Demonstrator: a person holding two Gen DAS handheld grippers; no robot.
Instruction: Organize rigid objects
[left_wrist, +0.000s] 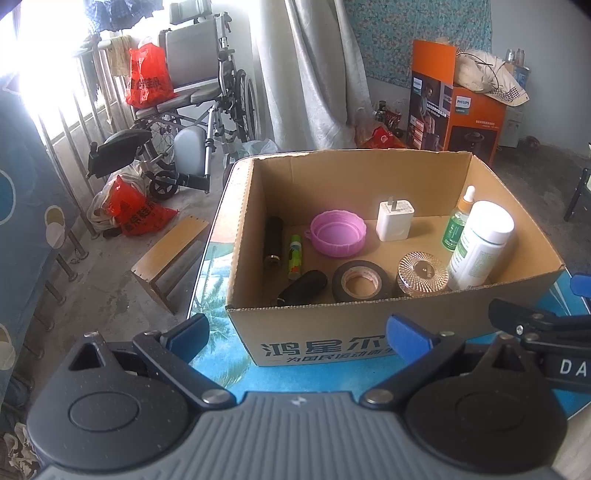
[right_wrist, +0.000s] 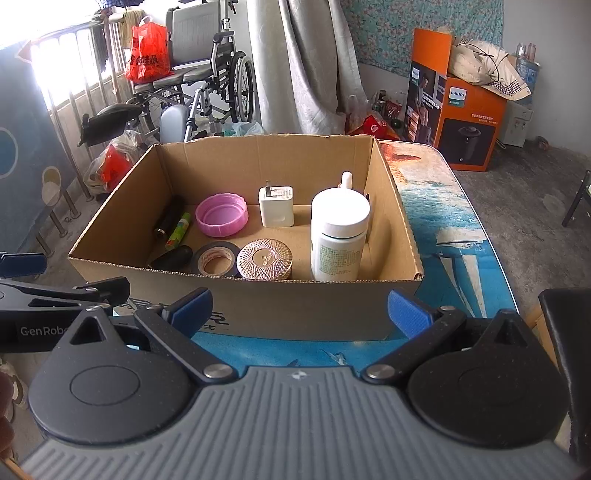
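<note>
An open cardboard box (left_wrist: 325, 325) (right_wrist: 280, 299) stands on the blue-patterned table. Inside it lie a pink lid (left_wrist: 338, 232) (right_wrist: 221, 215), a white charger (left_wrist: 394, 220) (right_wrist: 276, 206), a white bottle (left_wrist: 480, 245) (right_wrist: 339, 232), a green dropper bottle (left_wrist: 458, 221), a black tape roll (left_wrist: 360, 282) (right_wrist: 216, 260), a ribbed round jar (left_wrist: 421, 273) (right_wrist: 264, 263), a black cylinder (left_wrist: 273, 240) (right_wrist: 168, 218), a green stick (left_wrist: 295, 256) (right_wrist: 178, 230) and a black oblong object (left_wrist: 301, 288) (right_wrist: 173, 257). My left gripper (left_wrist: 297, 338) and right gripper (right_wrist: 301, 314) are open and empty, in front of the box's near wall.
A wheelchair (left_wrist: 199, 96) (right_wrist: 199, 81) with red bags stands behind the table at the left. A small wooden stool (left_wrist: 168, 254) sits on the floor. An orange Philips carton (left_wrist: 458, 110) (right_wrist: 458, 107) stands at the back right. The table (right_wrist: 450, 236) extends right of the box.
</note>
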